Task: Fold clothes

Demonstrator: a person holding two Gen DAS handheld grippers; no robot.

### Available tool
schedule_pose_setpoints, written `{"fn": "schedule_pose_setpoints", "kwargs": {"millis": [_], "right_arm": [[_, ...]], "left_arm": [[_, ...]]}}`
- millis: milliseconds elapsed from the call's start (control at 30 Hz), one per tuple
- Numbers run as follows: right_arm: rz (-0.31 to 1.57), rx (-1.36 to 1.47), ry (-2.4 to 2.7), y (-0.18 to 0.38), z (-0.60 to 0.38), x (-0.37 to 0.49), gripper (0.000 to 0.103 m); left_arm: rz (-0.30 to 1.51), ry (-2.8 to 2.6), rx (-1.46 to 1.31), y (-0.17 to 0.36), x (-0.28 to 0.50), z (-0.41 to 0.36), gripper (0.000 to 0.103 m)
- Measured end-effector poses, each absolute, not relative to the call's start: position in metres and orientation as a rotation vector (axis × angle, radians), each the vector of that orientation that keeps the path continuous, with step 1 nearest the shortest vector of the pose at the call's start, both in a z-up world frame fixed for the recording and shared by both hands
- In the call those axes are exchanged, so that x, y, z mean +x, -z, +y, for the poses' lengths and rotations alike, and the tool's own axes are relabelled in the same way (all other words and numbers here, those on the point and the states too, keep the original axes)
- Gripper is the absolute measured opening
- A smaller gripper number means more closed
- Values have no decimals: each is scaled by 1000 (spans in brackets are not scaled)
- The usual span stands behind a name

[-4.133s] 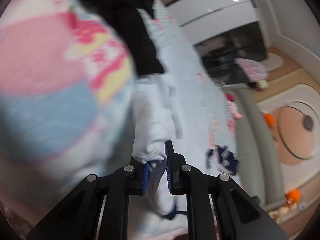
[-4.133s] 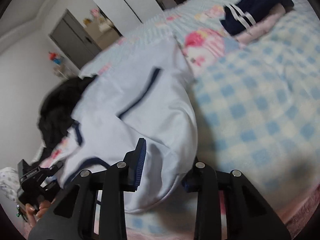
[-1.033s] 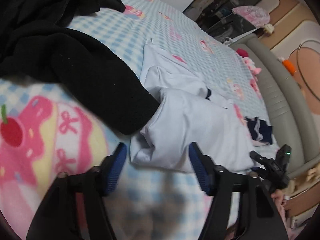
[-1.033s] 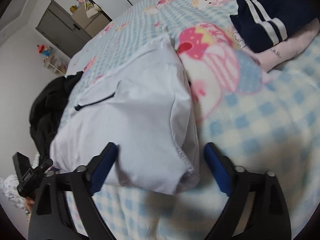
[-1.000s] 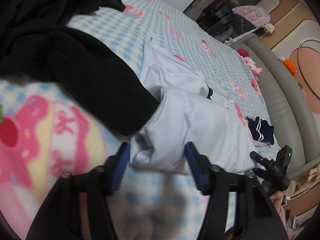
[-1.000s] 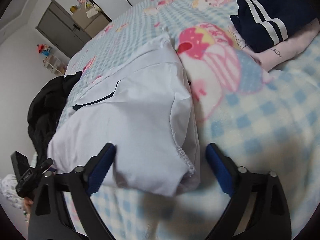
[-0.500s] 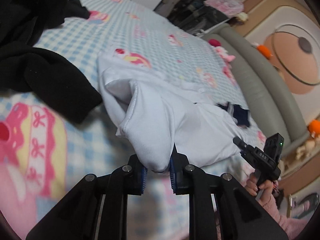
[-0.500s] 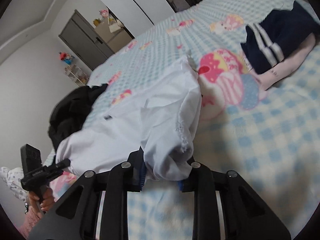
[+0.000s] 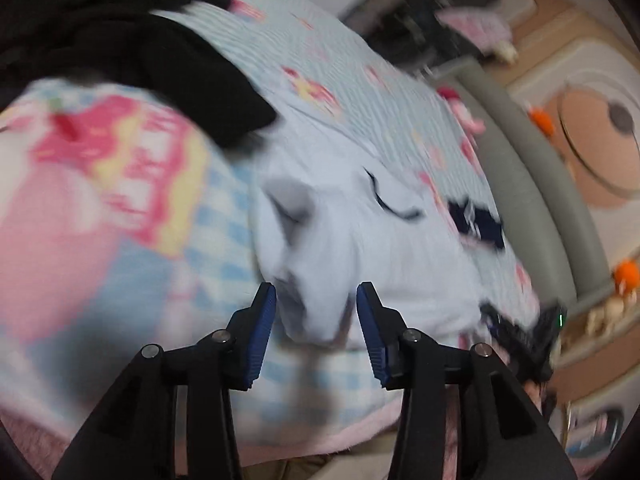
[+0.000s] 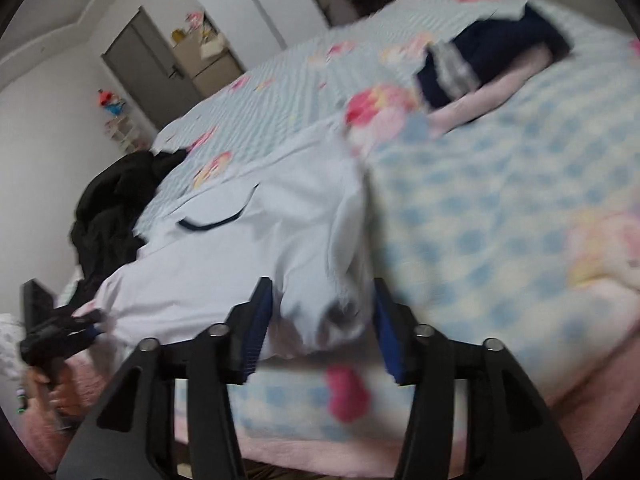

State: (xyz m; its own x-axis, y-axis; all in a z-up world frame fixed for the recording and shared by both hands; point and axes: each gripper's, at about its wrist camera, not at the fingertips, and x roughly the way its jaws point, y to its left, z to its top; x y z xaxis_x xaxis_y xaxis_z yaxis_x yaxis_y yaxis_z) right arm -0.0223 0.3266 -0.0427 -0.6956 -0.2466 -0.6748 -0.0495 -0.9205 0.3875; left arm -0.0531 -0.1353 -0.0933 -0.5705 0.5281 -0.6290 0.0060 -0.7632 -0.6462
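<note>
Pale white cotton garment with dark navy trim (image 9: 372, 248) lay on checked blue blanket (image 9: 224, 248), long axis running between claws. Left gripper (image 9: 316, 320) and right gripper (image 10: 322, 320) jaws were opening, each straddling bunched corner, pads released.

white garment (image 9: 372, 248): thin woven cloth, matt, smooth, softly creased; dark trim.
blanket (image 10: 500, 216): fleecy cloth, checked blue and white with pink prints, matt, fuzzy.
black clothing (image 9: 132, 40): thick matt cloth, upper left of the left wrist view.
left gripper (image 9: 316, 322): matt black plastic arms, ribbed blue pads, shiny metal pins.
right gripper (image 10: 322, 328): same make.
bed frame (image 9: 532, 184): grey, smooth, padded-looking.
</note>
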Motion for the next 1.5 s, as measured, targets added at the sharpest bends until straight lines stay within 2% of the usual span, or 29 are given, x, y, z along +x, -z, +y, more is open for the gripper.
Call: {"fn": "schedule_pose_setpoints", "kwargs": {"millis": [67, 167, 233, 300, 433, 467, 500, 533, 567, 733, 833, 967, 1167, 1233, 1267, 1367, 1433, 1500], "right_arm": [[-584, 1159, 2851, 37, 337, -16, 51], [-558, 1050, 2968, 15, 342, -6, 51], [-501, 978, 2993, 3, 331, -3, 54], [-428, 941, 2958, -2, 315, -13, 62], [-292, 997, 2846, 11, 272, -30, 62], [-293, 1032, 2816, 18, 266, -35, 62], [-294, 1069, 2790, 25, 262, -39, 62], [-301, 1126, 2780, 33, 263, -43, 62], [-309, 1183, 2770, 42, 264, -47, 62], [-281, 1318, 2761, 64, 267, -55, 62], [-236, 1312, 2776, 64, 265, -55, 62], [-196, 1306, 2786, 62, 264, -54, 62], [-206, 1357, 2841, 65, 279, -62, 62], [-228, 1395, 2858, 68, 286, -64, 71], [-286, 1406, 2846, 70, 292, -65, 74], [-490, 1387, 2799, 70, 311, -62, 74], [-507, 1363, 2802, 64, 315, -58, 74], [-501, 1366, 2785, 62, 315, -53, 74]], "left_arm": [[-949, -2428, -1225, 93, -48, -152, 44], [-958, -2483, -1227, 92, -46, -161, 44], [-910, -2487, -1237, 91, -43, -157, 44], [-857, -2479, -1236, 87, -47, -154, 44], [-801, -2444, -1243, 87, -54, -139, 44], [-792, -2432, -1250, 89, -54, -137, 42], [-774, -2420, -1256, 90, -55, -135, 36], [-745, -2416, -1257, 89, -55, -131, 22], [-701, -2422, -1258, 86, -54, -124, 17], [-433, -2496, -1348, 86, -53, -105, 8], [-422, -2526, -1346, 81, -49, -113, 5], [-310, -2550, -1327, 61, -47, -117, 5], [210, -2491, -1368, 40, -51, -88, 5], [281, -2427, -1411, 47, -49, -85, 6], [256, -2414, -1417, 50, -48, -88, 8], [131, -2395, -1433, 56, -47, -99, 15], [19, -2383, -1463, 60, -48, -109, 25], [-66, -2360, -1502, 68, -48, -116, 25]]}}
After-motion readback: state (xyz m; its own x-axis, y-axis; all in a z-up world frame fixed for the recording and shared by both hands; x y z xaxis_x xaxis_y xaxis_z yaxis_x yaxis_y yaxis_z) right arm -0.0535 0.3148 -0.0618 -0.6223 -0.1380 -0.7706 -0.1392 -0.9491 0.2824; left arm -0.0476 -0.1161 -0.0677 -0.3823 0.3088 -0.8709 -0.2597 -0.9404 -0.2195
